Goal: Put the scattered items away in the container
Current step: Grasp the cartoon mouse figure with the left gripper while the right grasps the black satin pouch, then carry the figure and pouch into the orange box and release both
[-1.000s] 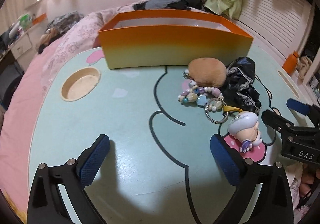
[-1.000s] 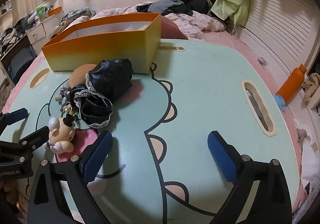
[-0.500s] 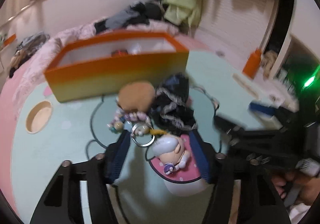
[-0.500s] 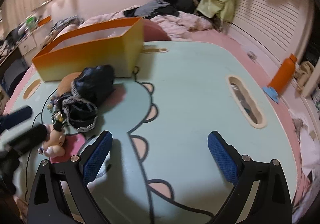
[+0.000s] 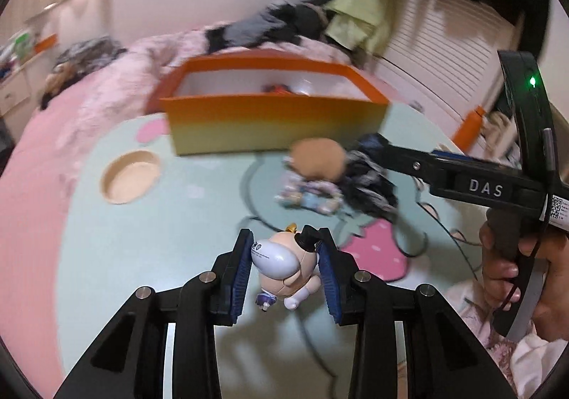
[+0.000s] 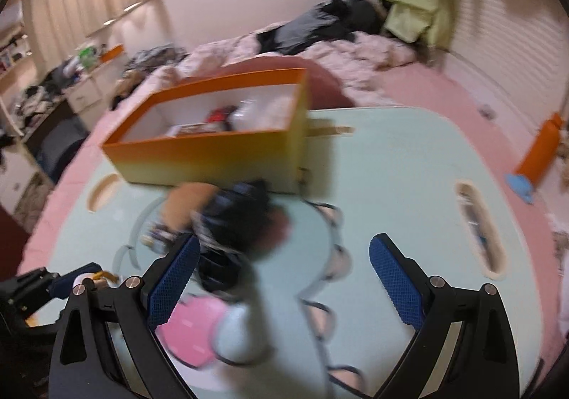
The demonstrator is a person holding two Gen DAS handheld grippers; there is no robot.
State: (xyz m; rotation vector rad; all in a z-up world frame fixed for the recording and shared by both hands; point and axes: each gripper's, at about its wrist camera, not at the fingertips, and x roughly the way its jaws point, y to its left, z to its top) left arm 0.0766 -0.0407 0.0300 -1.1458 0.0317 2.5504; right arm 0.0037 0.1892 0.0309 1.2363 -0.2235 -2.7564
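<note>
My left gripper [image 5: 286, 265] is shut on a small doll figure [image 5: 284, 264] with a white cap, held just above the table. The orange box [image 5: 274, 121] stands at the back of the table, with a few items inside. In front of it lie a brown plush [image 5: 318, 157], a bead keychain [image 5: 309, 194] and a black lacy cloth [image 5: 366, 182]. My right gripper [image 6: 282, 278] is open and empty, above the table just right of the black cloth [image 6: 231, 221]. The box [image 6: 213, 150] also shows in the right wrist view.
The light green table [image 5: 142, 239] has a round cup recess [image 5: 129, 176] at the left and a slot [image 6: 478, 224] at the right. An orange bottle [image 6: 540, 150] stands on the pink floor. Bedding and clothes lie behind the box.
My left gripper closed on the doll figure and lifted it off the table. My right gripper rose and swung in towards the black cloth.
</note>
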